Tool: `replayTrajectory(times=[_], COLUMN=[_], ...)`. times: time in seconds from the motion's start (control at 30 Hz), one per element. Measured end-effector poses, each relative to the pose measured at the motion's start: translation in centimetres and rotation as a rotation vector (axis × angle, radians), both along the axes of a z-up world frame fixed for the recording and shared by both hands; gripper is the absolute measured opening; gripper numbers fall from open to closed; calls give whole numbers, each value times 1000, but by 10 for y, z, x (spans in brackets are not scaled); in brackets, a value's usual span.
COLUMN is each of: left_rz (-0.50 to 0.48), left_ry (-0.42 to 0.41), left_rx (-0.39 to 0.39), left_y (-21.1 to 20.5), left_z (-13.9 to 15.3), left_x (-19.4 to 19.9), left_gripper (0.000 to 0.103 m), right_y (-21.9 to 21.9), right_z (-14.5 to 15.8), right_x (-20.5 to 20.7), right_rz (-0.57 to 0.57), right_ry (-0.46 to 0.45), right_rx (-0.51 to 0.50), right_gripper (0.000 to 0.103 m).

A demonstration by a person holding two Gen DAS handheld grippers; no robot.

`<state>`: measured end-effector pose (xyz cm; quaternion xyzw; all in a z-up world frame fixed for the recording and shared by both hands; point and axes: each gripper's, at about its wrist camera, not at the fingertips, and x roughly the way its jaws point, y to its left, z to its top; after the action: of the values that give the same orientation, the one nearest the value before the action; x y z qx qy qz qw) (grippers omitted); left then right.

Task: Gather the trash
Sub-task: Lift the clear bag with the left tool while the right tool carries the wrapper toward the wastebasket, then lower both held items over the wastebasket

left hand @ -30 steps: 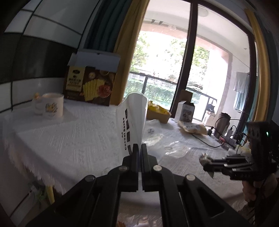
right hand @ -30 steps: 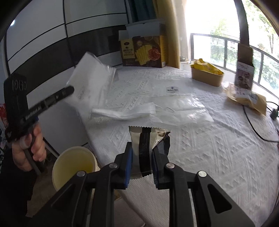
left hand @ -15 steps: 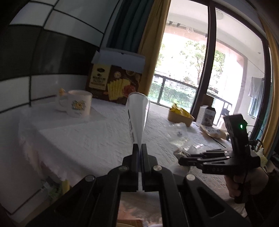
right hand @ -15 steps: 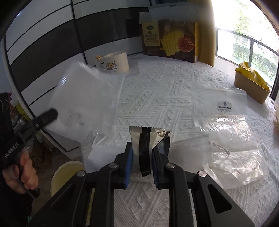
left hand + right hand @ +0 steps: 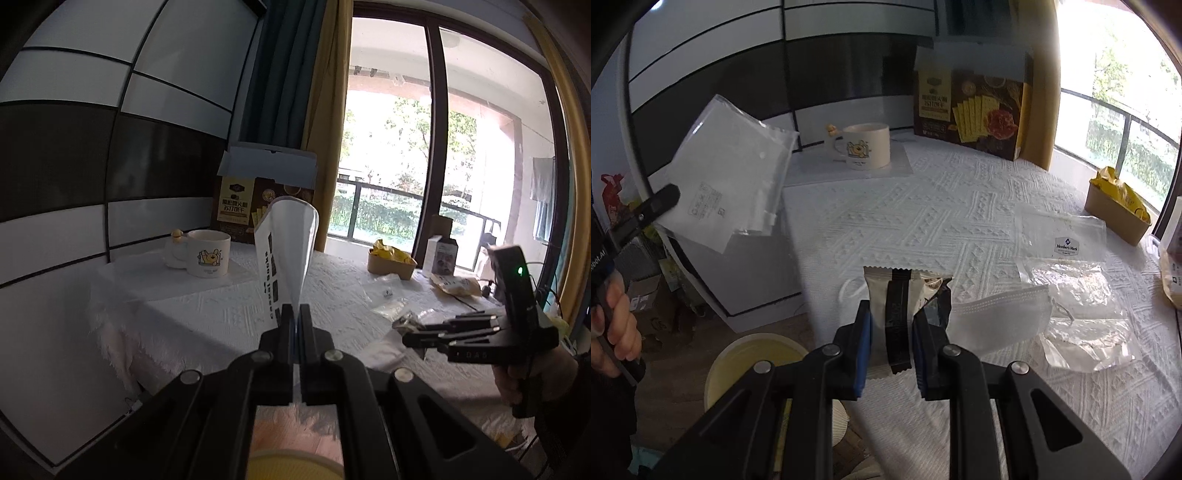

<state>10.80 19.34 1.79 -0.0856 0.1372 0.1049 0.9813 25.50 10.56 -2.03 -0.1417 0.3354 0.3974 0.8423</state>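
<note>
My left gripper (image 5: 295, 314) is shut on a clear plastic bag (image 5: 288, 251) with black print and holds it upright, off the table's near-left edge. The bag also shows in the right wrist view (image 5: 727, 177), held by the left gripper (image 5: 670, 194). My right gripper (image 5: 892, 317) is shut on a black-and-white snack wrapper (image 5: 901, 299) above the table's near edge; it shows in the left wrist view (image 5: 410, 328) at the right. A pale yellow bin (image 5: 753, 362) stands on the floor below the table edge.
On the white tablecloth (image 5: 923, 206) lie a white face mask (image 5: 993, 317), crumpled clear plastic (image 5: 1082, 317) and a clear Member's Mark bag (image 5: 1063, 240). A cartoon mug (image 5: 864, 147), a cracker box (image 5: 971, 110) and a cardboard tray of yellow wrappers (image 5: 1119, 206) stand farther back.
Both grippers have drawn back toward the table's near-left edge with their items. The yellow bin sits closer below the right gripper, and the mug and box have come more into view.
</note>
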Motion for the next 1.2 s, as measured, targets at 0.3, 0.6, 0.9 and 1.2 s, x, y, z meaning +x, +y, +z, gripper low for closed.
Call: replayTrajectory(times=[0.3,0.6,0.9,1.2], left_rz=[-34,-25,-18,-29], left_ry=[96,172,240,364], left_rx=[-39,-70,-124,-183], left_y=[-18,-24,-26,-25], left_z=[-26,-54,-88,-135], left_x=[-40,-67,-73,-65], left_gripper=[1,2,2,2], right_y=[-7,-9,-5,1], right_z=[0,-17,-38,-70], right_x=[-55,-96,-123,-135], right_rz=[22,40,67,82], right_ry=[-4,29,73,140], right_rx=[3,15,4,-8], right_gripper=[19,19,19,19])
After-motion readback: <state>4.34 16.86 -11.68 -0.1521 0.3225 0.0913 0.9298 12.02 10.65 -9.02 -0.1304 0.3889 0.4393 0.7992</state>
